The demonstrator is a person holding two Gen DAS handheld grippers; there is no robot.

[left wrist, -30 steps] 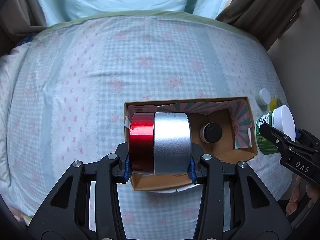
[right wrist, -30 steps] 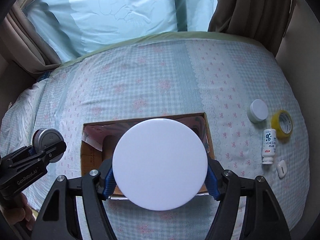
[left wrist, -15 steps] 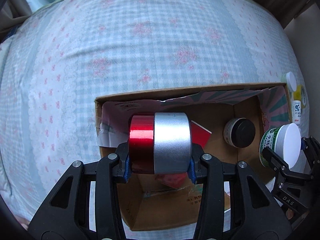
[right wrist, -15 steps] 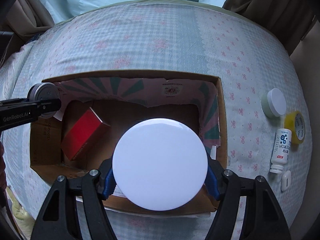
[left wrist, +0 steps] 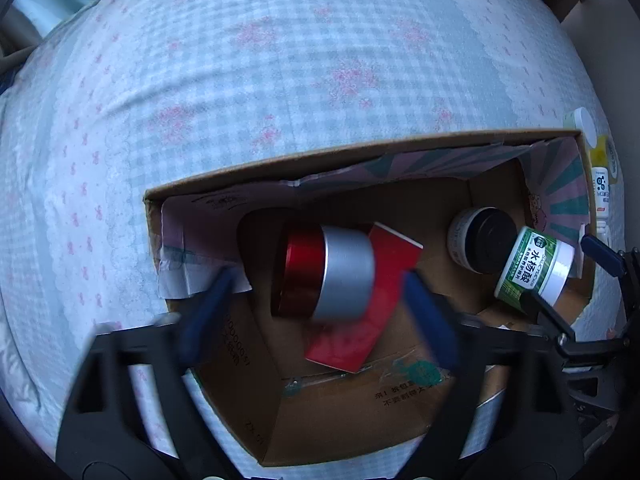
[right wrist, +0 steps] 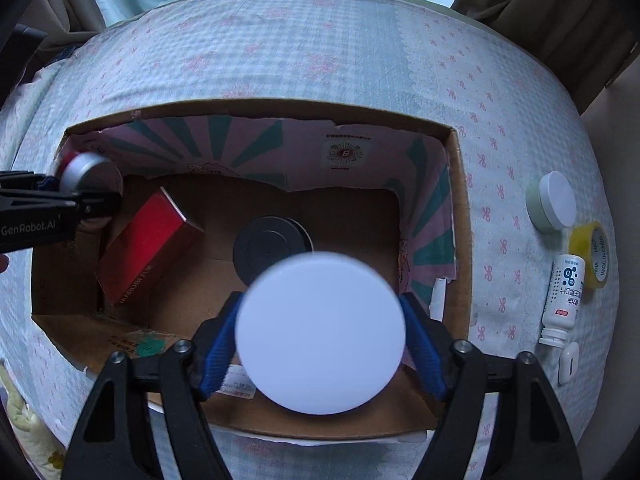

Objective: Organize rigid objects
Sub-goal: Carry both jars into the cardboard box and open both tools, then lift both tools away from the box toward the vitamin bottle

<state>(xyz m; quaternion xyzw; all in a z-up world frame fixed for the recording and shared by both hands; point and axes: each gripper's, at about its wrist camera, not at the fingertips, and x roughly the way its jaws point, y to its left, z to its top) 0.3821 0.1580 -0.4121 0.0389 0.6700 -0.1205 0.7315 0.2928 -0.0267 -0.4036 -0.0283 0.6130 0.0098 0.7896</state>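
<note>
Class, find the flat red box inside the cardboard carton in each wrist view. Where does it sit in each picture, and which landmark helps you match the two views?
Left wrist view: the red box lies at centre, partly behind the red-and-silver tin.
Right wrist view: it lies at left on the carton floor.
Shared landmark: the black-lidded jar, right of the box in both.

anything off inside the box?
Red box lies skewed across the cardboard box floor, and the red-and-silver tin lies on its side partly over it. The carton's paper lining is torn along its lower edge.
</note>
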